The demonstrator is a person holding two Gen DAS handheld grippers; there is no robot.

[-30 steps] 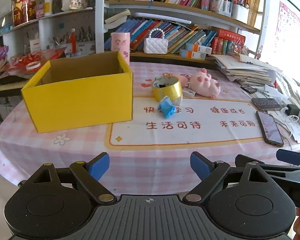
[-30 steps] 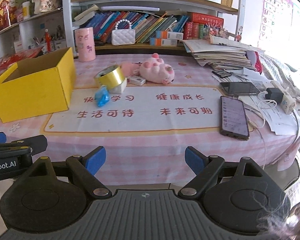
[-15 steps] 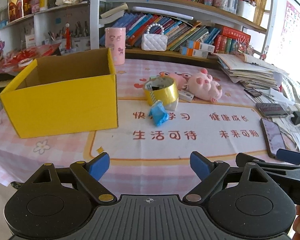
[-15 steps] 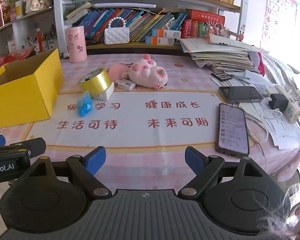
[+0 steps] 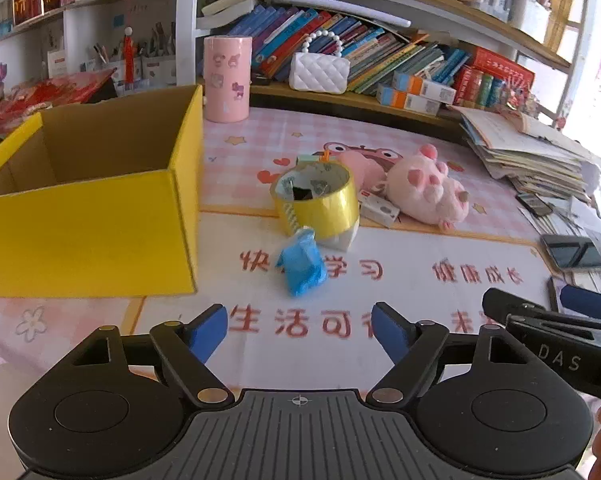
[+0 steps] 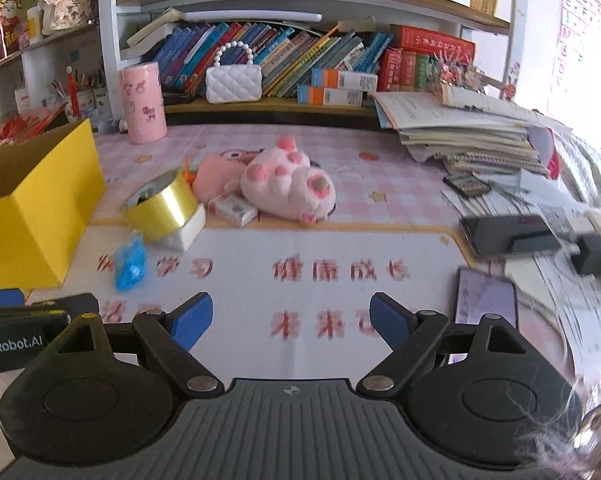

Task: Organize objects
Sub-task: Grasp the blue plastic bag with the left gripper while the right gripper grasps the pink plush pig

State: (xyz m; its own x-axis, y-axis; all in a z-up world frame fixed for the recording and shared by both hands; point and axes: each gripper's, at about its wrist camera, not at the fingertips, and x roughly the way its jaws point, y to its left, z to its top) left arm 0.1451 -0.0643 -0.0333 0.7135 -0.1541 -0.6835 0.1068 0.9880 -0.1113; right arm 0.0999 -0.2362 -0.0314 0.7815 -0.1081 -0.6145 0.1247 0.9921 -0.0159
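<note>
An open yellow box (image 5: 88,220) (image 6: 32,216) stands at the left of the table, nothing visible inside it. Right of it lie a gold tape roll (image 5: 316,204) (image 6: 162,208), a crumpled blue wrapper (image 5: 302,266) (image 6: 129,266), a small white carton (image 5: 378,210) (image 6: 233,209) and a pink plush pig (image 5: 430,192) (image 6: 288,184). My left gripper (image 5: 300,330) hovers just short of the blue wrapper; its jaws are closing with nothing between them. My right gripper (image 6: 291,320) stands open over the printed mat, nothing between its fingers. Each gripper shows at the other view's edge.
A pink cylinder (image 5: 226,78) and a white quilted purse (image 5: 319,73) stand at the back by the bookshelf. Stacked papers (image 6: 472,136), phones (image 6: 486,300) and a charger (image 6: 592,254) crowd the table's right side.
Both grippers have moved forward over the table toward the objects, which now look larger. The left gripper's blue fingers stand closer together than before.
</note>
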